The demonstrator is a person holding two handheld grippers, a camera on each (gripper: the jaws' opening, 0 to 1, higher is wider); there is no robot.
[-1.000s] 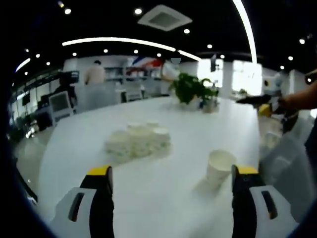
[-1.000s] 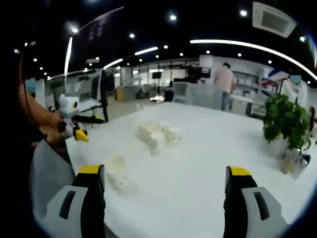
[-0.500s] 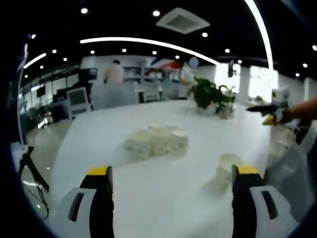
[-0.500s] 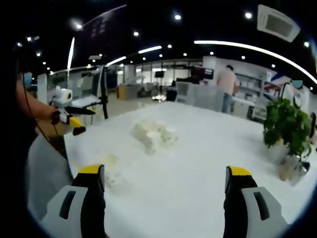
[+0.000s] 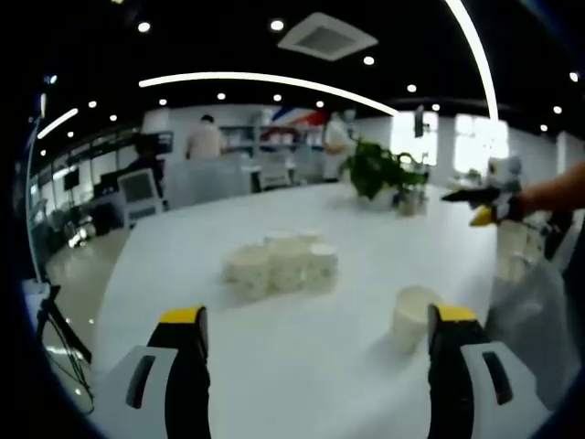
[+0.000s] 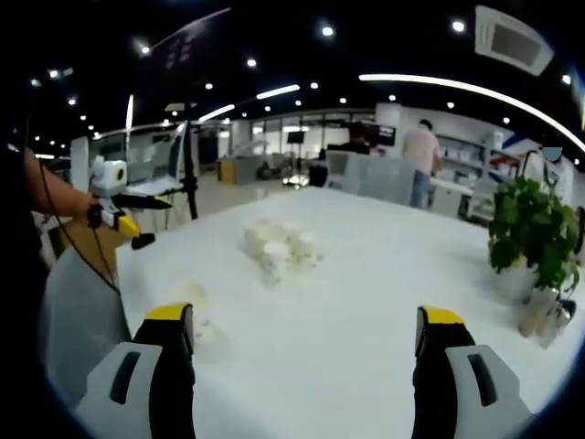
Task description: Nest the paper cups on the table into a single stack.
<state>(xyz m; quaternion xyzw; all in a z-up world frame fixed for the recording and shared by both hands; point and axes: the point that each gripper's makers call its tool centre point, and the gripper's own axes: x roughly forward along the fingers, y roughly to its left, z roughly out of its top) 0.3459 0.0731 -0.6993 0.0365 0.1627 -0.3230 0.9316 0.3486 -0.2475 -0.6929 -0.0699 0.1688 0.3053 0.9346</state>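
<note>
Several white paper cups stand bunched together upright near the middle of the white table. A single white cup stands apart, close to my left gripper's right finger. My left gripper is open, held above the table short of the cups. In the right gripper view the cup cluster sits ahead and the lone cup shows faintly by the left finger. My right gripper is open and holds nothing. The left gripper appears at the left of that view; the right gripper appears at the right of the left gripper view.
A potted green plant with small glass jars stands at the table's far side, seen also as the plant on the right. People stand by desks in the office beyond. The person's grey clothing lies along the table's near edge.
Both cameras shifted slightly; the cups stay where they were. The lone cup now sits a little lower beside the left gripper's right finger. Both grippers remain open.
</note>
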